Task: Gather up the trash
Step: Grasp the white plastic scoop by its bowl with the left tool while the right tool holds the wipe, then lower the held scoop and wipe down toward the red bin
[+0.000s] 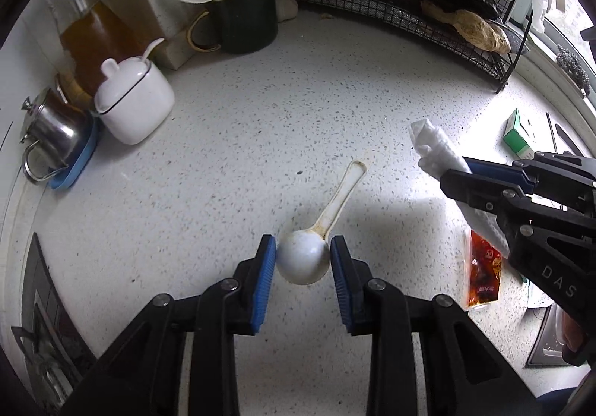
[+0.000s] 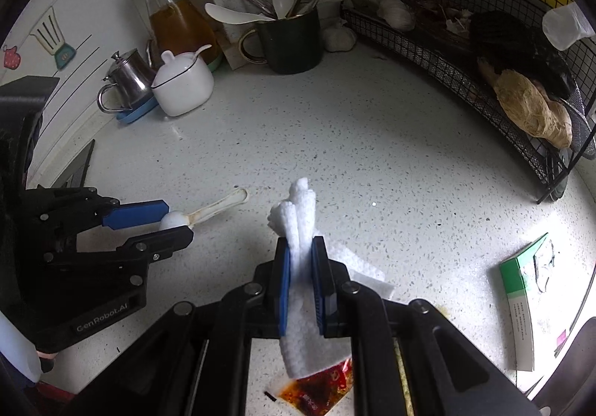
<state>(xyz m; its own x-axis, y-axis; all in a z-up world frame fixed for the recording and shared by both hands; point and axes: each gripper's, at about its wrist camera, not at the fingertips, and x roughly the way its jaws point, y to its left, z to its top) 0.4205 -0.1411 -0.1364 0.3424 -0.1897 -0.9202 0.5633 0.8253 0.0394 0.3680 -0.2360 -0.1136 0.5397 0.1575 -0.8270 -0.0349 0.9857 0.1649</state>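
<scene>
Now left claw (image 1: 302, 259) clenched on stained white spoon (image 1: 320, 229) — right claw (image 2: 301, 267) gripping crumpled white tissue (image 2: 298, 222).

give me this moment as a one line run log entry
left claw: shut on dirty plastic spoon | right claw: shut on white paper towel | sauce packet: on counter, uncollected

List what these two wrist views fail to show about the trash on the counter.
- Sauce packet: right wrist view, its top is covered by the paper towel and the right gripper; the print is too small to read.
- Plastic spoon: left wrist view, only the bowl's back shows, so its inside is hidden.
- Green box: right wrist view, its text is too small.
</scene>
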